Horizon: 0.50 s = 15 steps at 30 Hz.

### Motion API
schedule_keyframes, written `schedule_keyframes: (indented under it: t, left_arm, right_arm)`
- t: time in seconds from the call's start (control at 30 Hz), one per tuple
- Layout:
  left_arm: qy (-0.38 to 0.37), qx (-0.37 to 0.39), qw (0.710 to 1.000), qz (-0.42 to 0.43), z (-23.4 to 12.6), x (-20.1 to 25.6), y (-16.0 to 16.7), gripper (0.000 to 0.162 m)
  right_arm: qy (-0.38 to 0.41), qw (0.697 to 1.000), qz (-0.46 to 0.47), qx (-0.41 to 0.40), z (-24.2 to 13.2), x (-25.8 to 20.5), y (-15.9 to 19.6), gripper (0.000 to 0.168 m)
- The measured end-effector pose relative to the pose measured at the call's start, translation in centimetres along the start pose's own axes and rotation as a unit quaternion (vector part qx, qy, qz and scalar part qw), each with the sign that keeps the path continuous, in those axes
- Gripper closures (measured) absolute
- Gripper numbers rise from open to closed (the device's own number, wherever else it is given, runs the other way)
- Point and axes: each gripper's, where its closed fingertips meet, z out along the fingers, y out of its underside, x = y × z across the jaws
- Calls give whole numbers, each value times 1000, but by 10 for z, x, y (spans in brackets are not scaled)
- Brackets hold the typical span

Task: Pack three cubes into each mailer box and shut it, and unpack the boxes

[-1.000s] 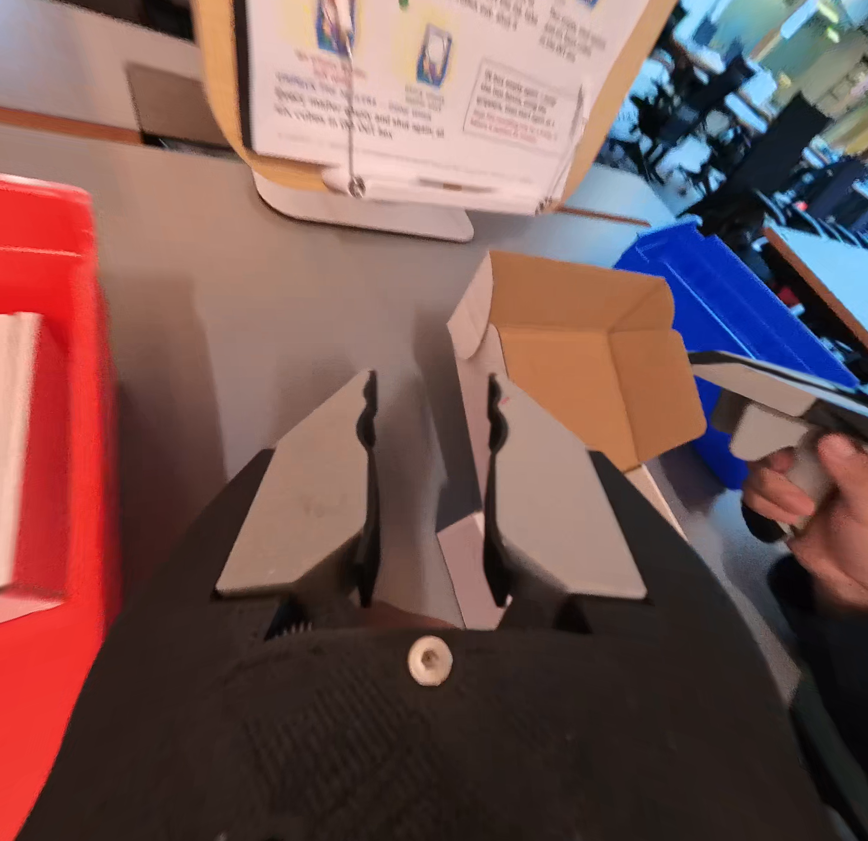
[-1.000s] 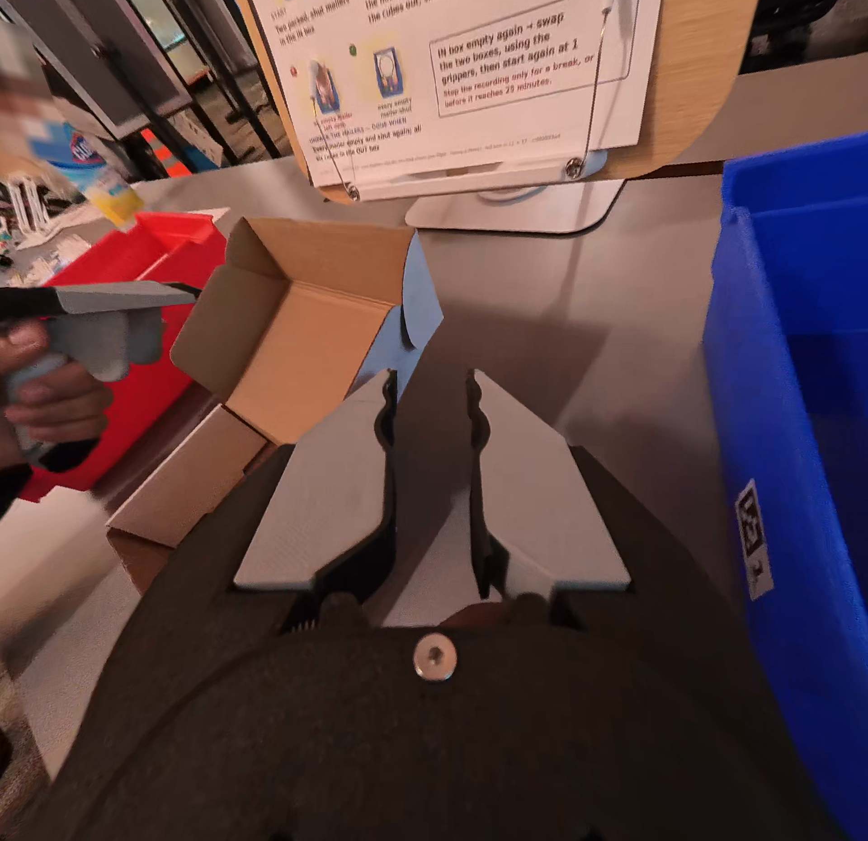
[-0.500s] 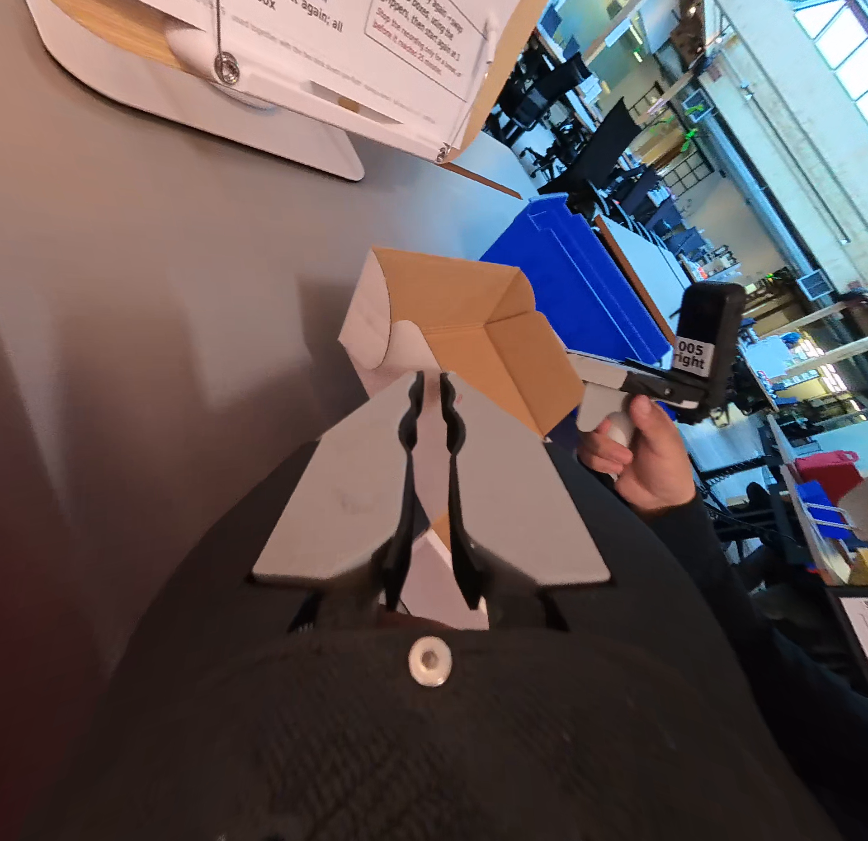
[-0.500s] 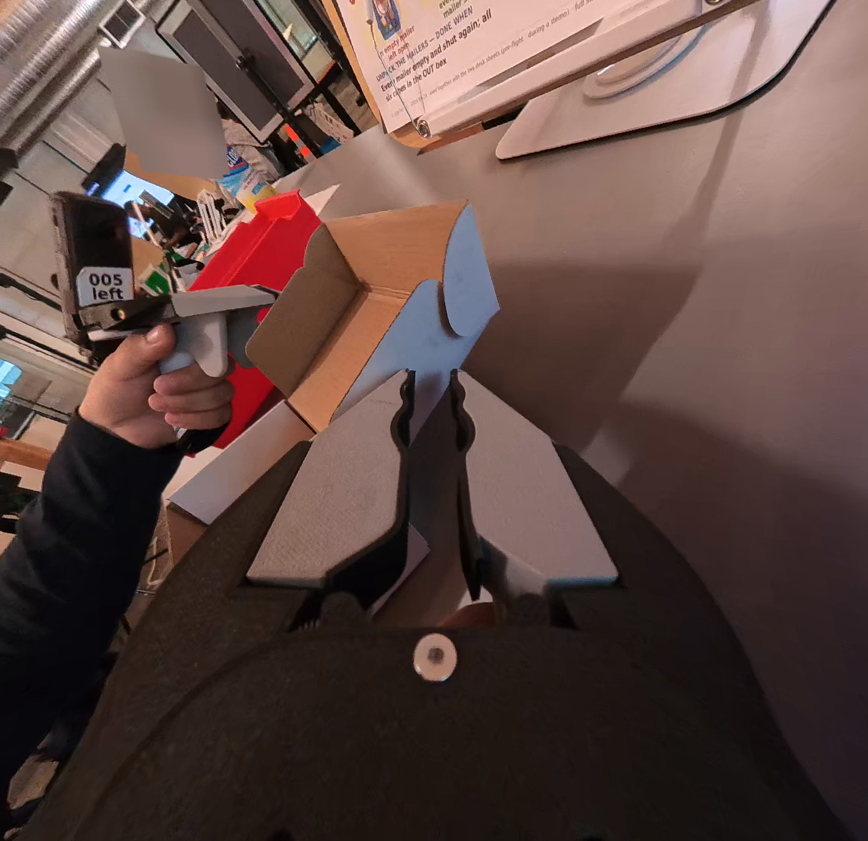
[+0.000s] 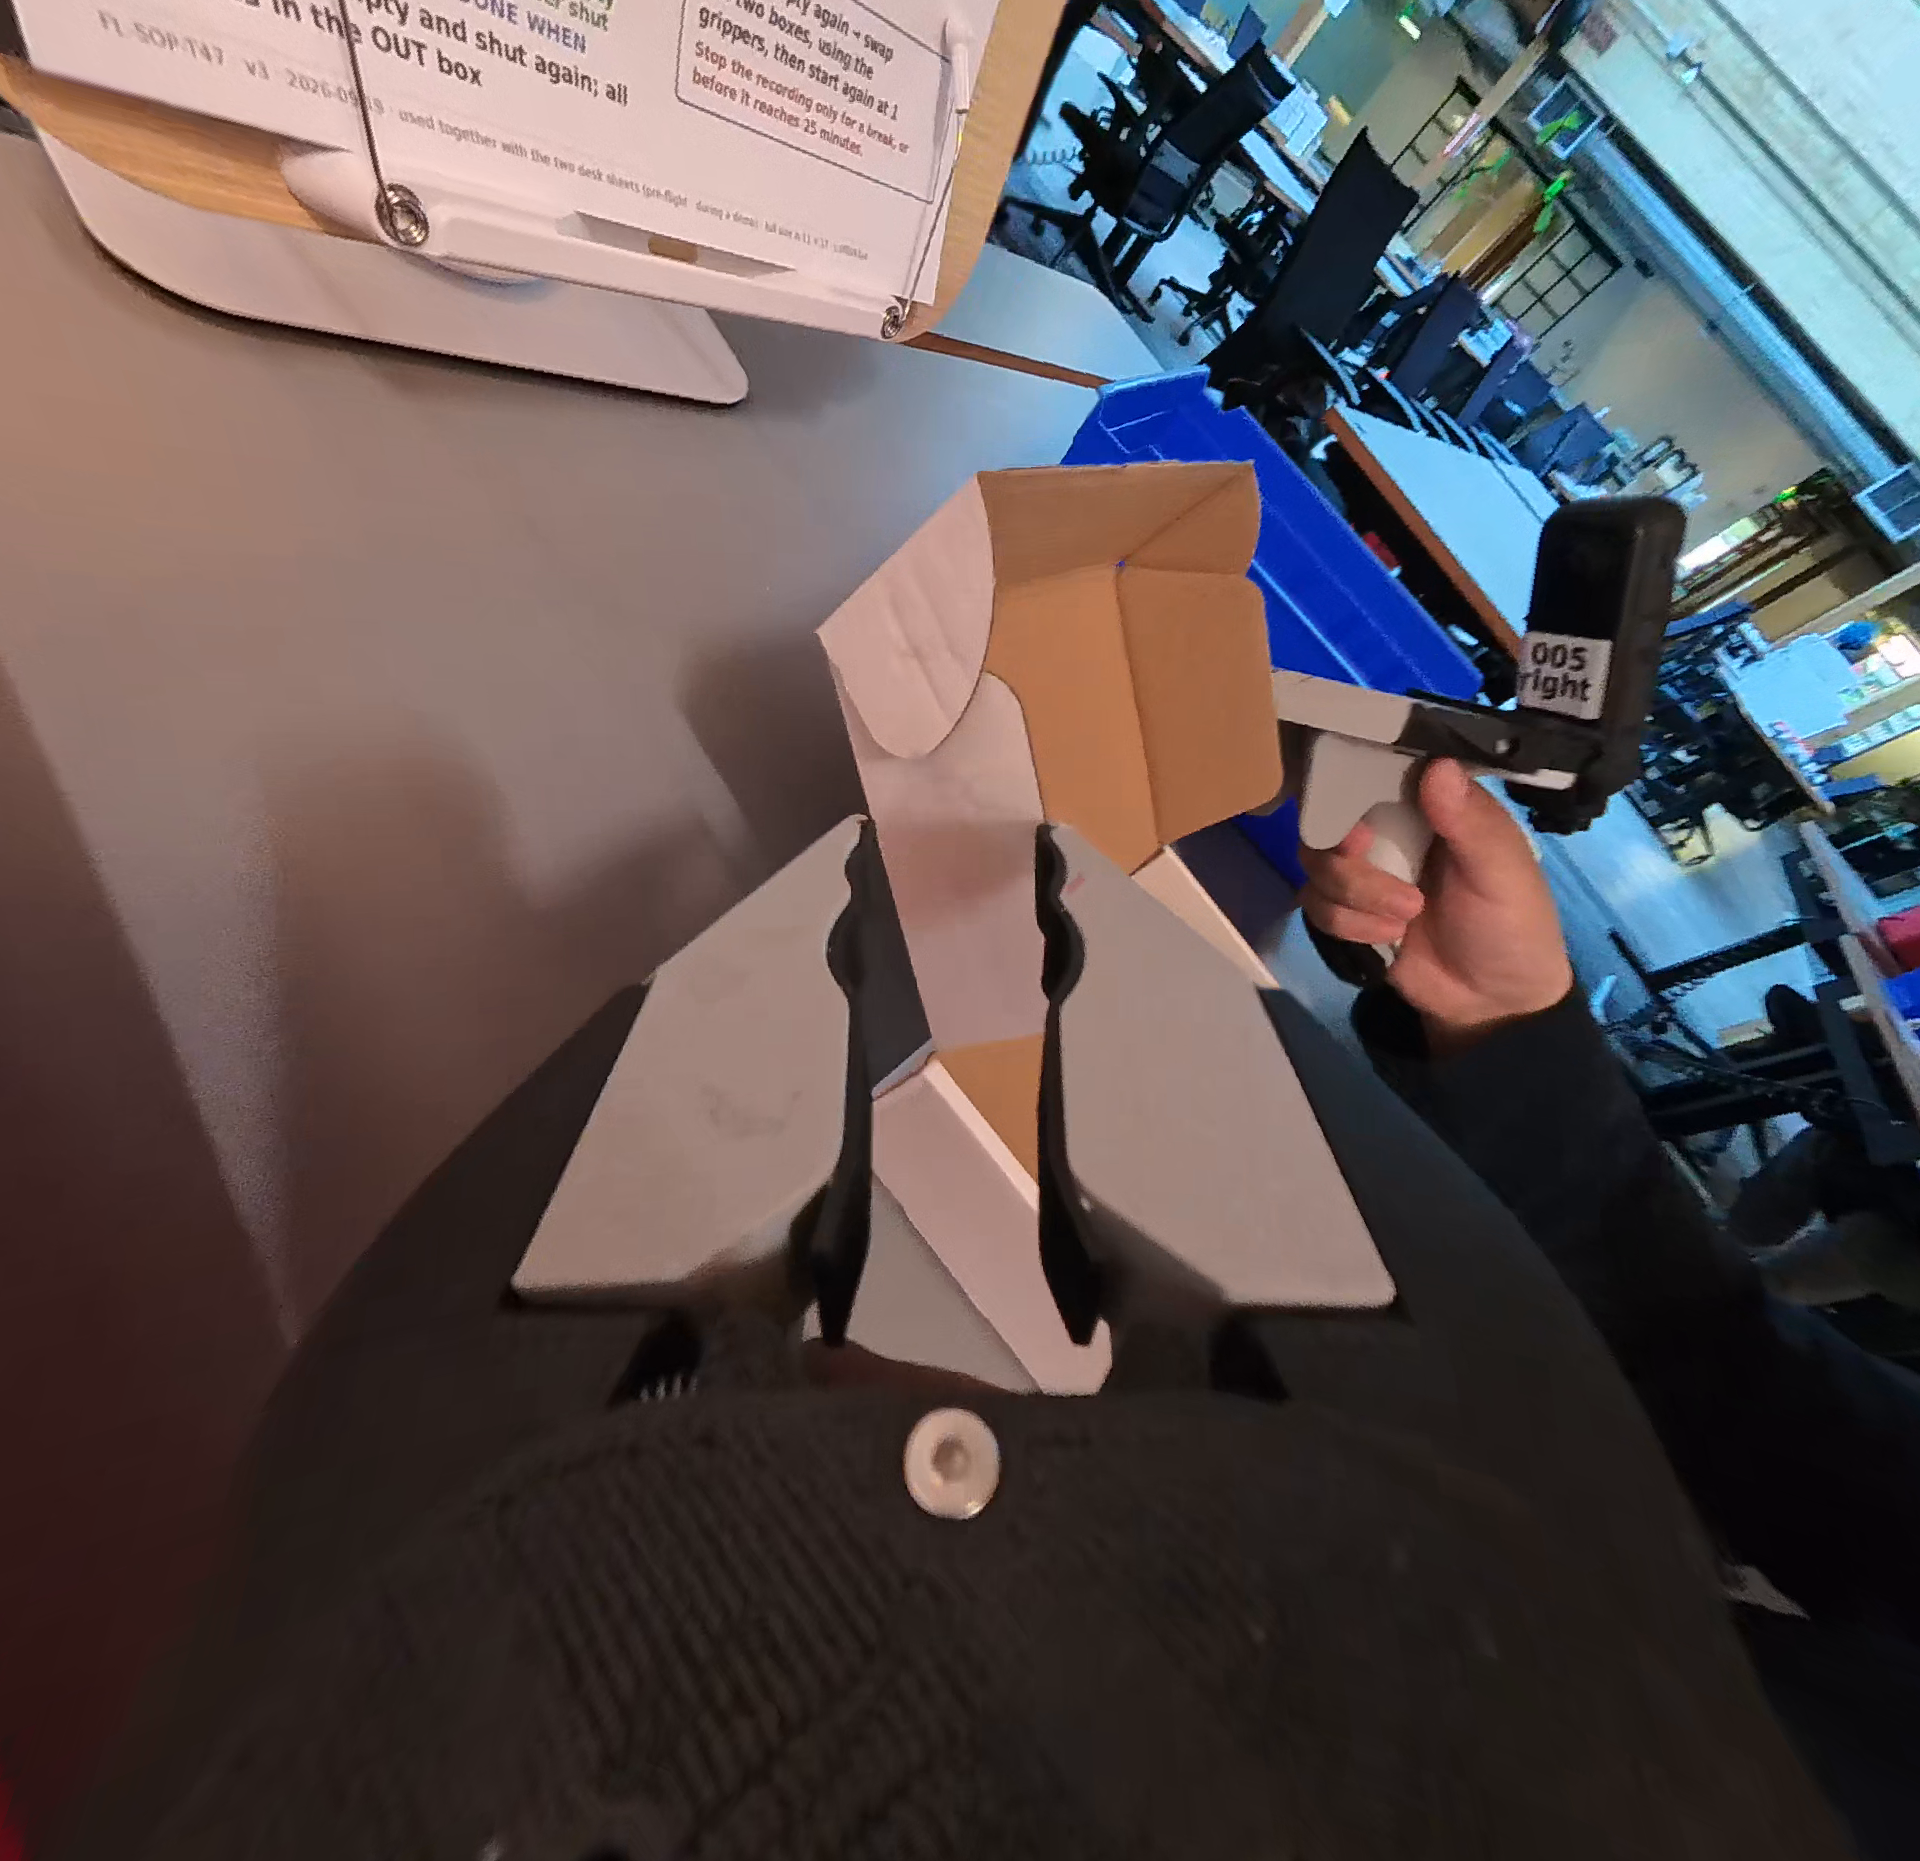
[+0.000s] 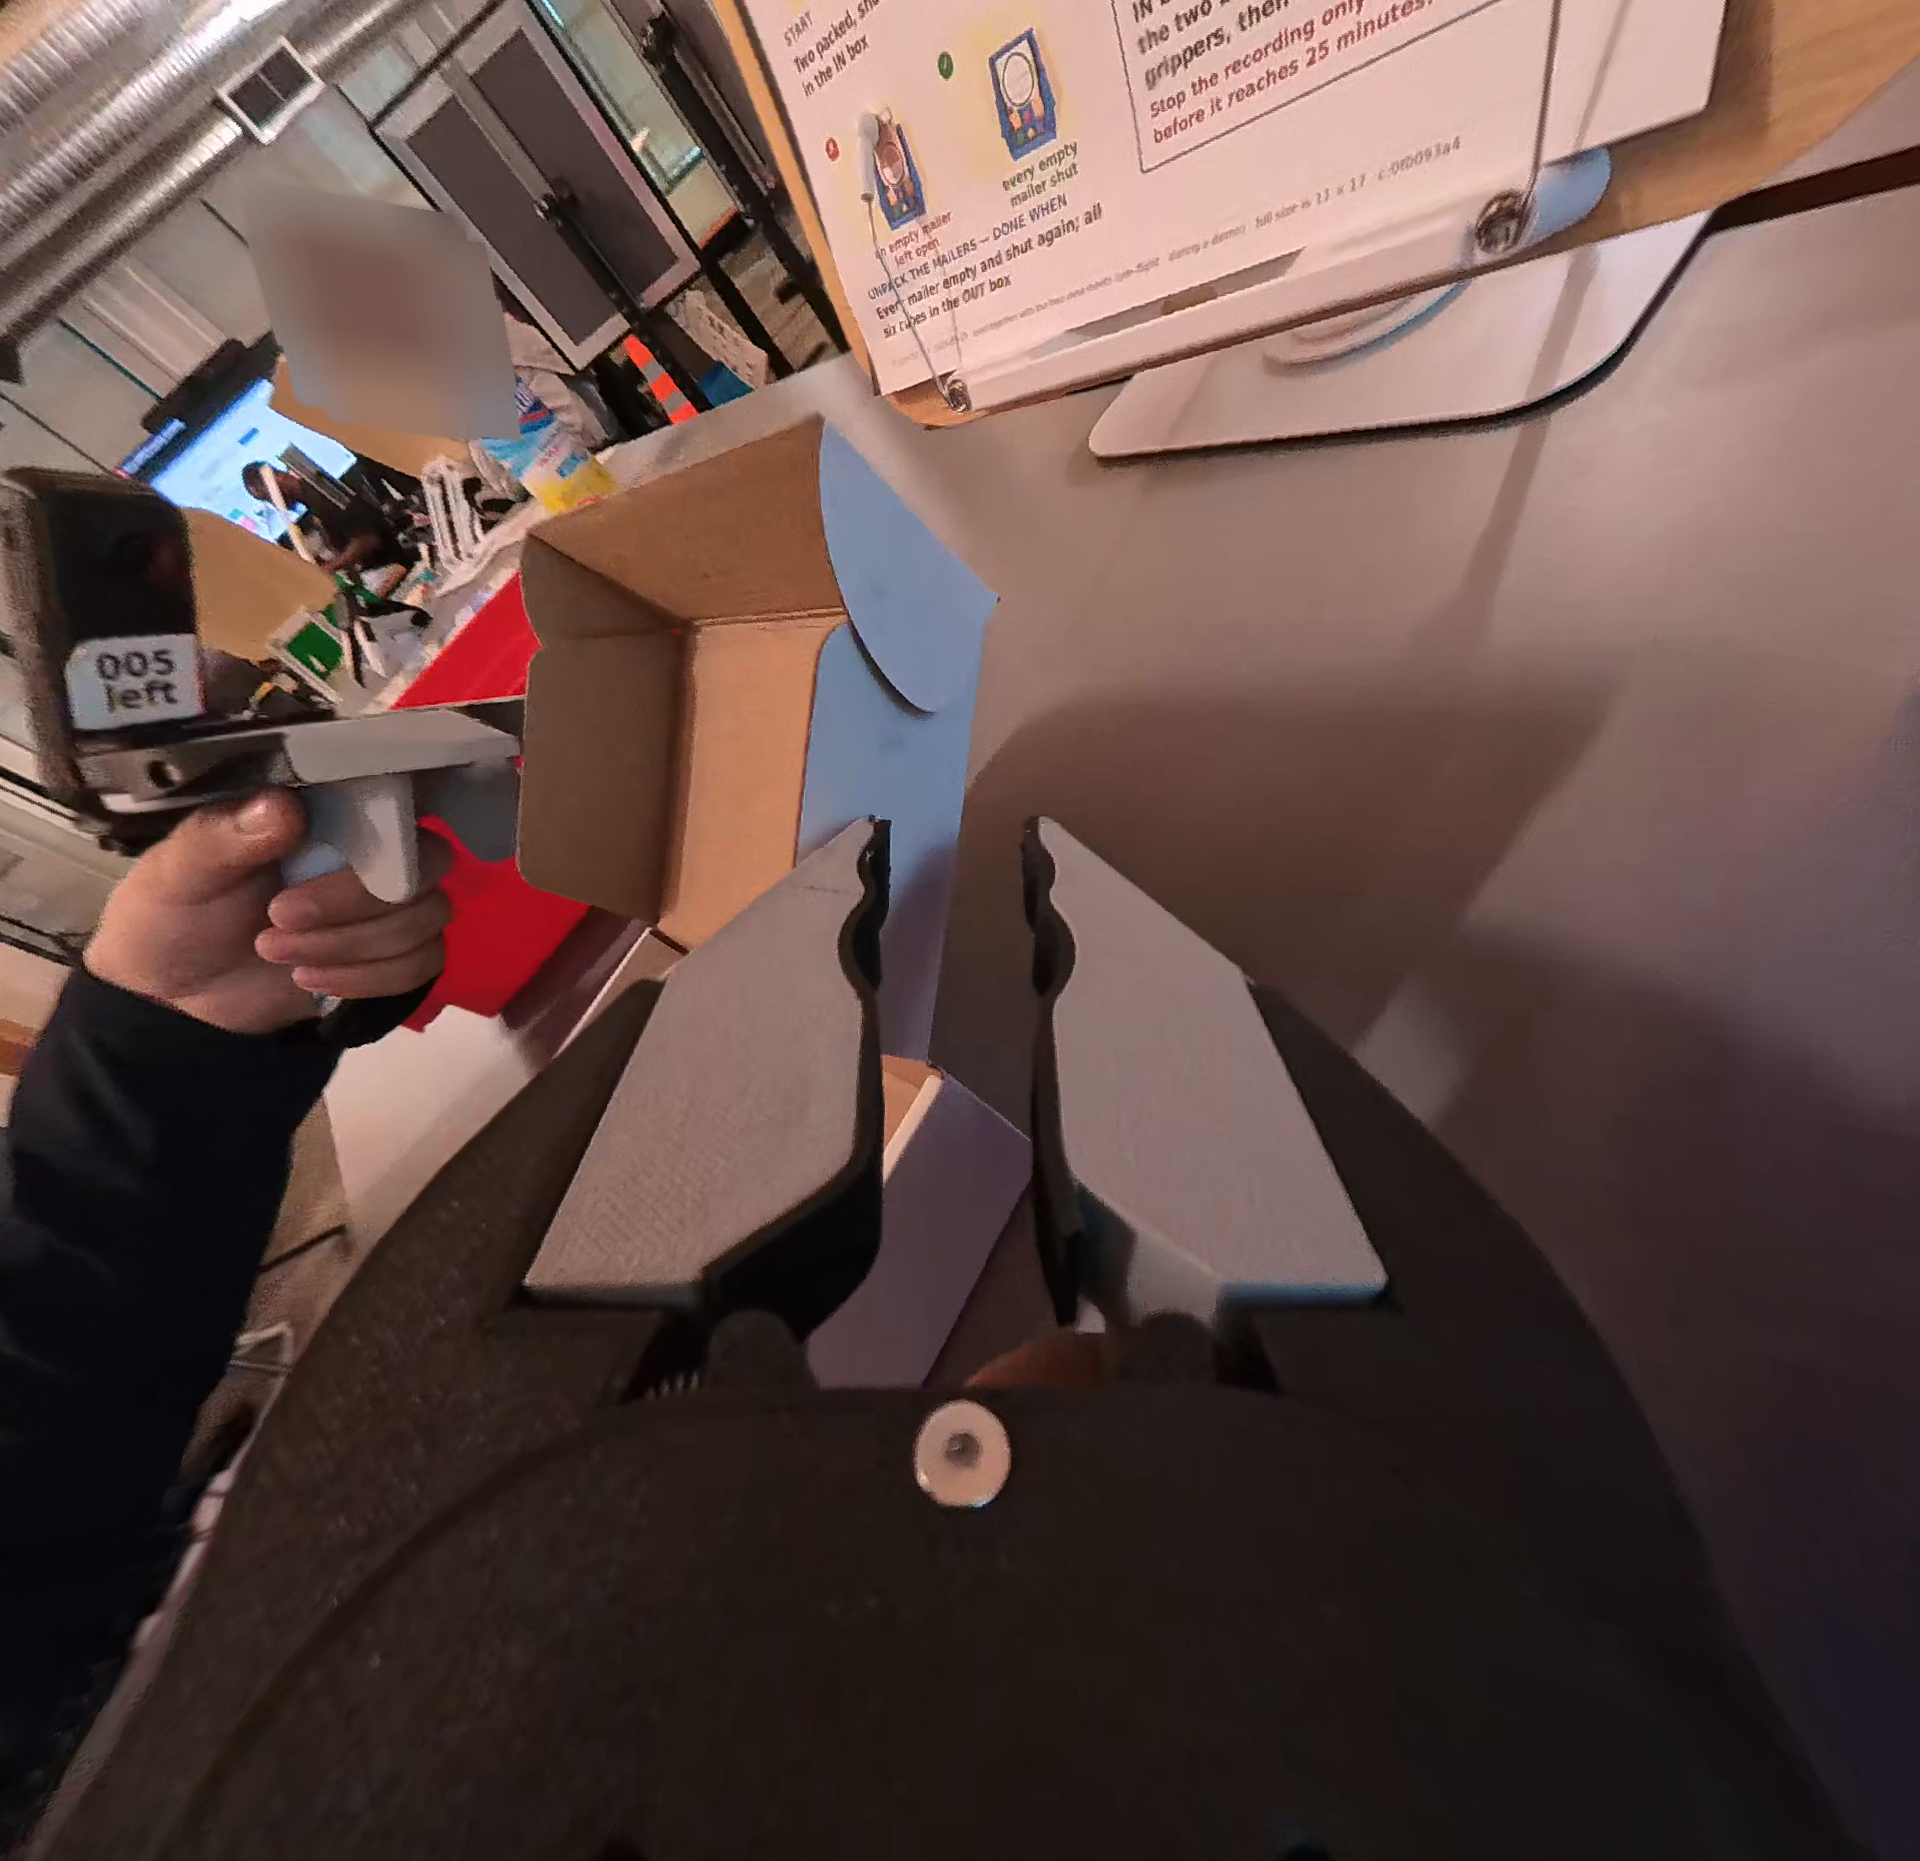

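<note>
On either side of the open mailer box (image 5: 1122,668), the left gripper (image 5: 951,855) and right gripper (image 6: 954,845) have parted again, seemingly gripping nothing, so the lid remains unshut.

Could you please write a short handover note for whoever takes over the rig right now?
Left gripper: open, astride one side of the white cardboard mailer box, lid up.
Right gripper: open, astride the opposite side.
The box is between the red plastic bin and the blue plastic bin, over the grey table.
No cubes visible; box floor hidden.
To do: check contents, finish, shut the lid.
</note>
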Motion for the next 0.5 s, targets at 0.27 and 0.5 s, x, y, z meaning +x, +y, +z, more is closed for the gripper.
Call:
schedule_keyframes:
  t: [0.27, 0.5]
  left_arm:
    - [-49, -16, 996, 71, 5, 16, -8, 125]
    - [-130, -39, 985, 105, 15, -2, -14, 126]
  right_arm:
    - [55, 996, -62, -15, -5, -2, -16, 137]
    - [91, 990, -80, -67, 10, 3, -20, 137]
